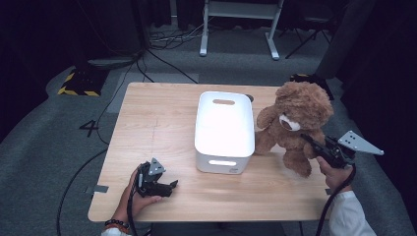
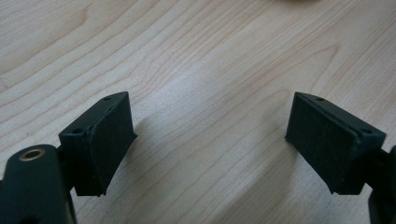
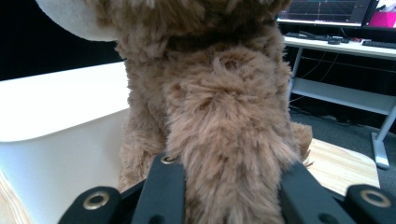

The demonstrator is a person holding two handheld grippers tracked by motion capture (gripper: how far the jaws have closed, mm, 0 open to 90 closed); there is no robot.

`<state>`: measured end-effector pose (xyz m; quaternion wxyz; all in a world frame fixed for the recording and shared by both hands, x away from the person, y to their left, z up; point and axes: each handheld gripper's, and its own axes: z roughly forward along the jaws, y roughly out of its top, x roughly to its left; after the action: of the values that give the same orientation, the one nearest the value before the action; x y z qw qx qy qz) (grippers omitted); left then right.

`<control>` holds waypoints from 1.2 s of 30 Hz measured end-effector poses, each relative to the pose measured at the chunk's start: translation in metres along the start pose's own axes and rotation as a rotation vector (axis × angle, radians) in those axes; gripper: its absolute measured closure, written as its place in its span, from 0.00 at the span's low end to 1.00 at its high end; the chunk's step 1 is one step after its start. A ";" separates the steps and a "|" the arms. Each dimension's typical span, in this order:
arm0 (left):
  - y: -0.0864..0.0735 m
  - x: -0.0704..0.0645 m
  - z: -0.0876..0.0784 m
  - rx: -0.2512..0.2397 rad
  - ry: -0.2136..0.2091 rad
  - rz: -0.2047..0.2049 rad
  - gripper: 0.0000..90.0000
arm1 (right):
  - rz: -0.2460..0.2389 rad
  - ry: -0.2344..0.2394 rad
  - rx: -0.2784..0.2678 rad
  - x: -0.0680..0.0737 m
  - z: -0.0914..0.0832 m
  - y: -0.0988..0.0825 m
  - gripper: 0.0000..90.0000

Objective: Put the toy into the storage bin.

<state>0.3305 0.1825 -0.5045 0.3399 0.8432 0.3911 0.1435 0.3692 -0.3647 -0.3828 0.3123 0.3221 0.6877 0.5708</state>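
Note:
A brown teddy bear [image 1: 295, 120] is upright just right of a white bin [image 1: 223, 129] on the wooden table [image 1: 162, 118]. My right gripper [image 1: 311, 142] is shut on the bear's arm from the right side. In the right gripper view the furry arm [image 3: 224, 154] is squeezed between both black jaws, with the bin's white wall [image 3: 60, 140] behind it. My left gripper [image 1: 172, 186] rests at the table's front left, held by a hand. Its jaws stand open over bare wood, and the pads [image 2: 109, 140] have nothing between them.
The bin has handle slots and looks empty from above. Beyond the table, cables run across the grey floor, and a white desk frame [image 1: 241, 24] stands at the back. A desk with monitors [image 3: 327, 11] shows behind the bear in the right gripper view.

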 end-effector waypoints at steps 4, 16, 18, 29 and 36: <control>0.000 0.000 0.000 0.000 0.004 -0.003 0.17 | -0.006 0.001 -0.016 0.002 -0.004 0.007 0.86; 0.000 0.000 0.000 0.000 0.003 -0.003 0.17 | -0.033 0.002 -0.064 0.006 -0.008 0.041 0.86; 0.000 0.000 0.000 0.000 0.003 -0.003 0.17 | -0.035 0.005 -0.073 0.008 -0.008 0.045 0.86; 0.000 0.000 0.000 0.000 0.003 -0.003 0.17 | -0.061 0.014 -0.097 0.018 -0.007 0.063 0.86; 0.000 0.000 0.000 0.002 0.003 -0.002 0.17 | -0.072 0.008 -0.118 0.020 -0.012 0.076 0.86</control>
<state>0.3305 0.1820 -0.5044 0.3387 0.8427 0.3928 0.1442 0.3548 -0.3451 -0.3078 0.3484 0.2757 0.6654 0.5998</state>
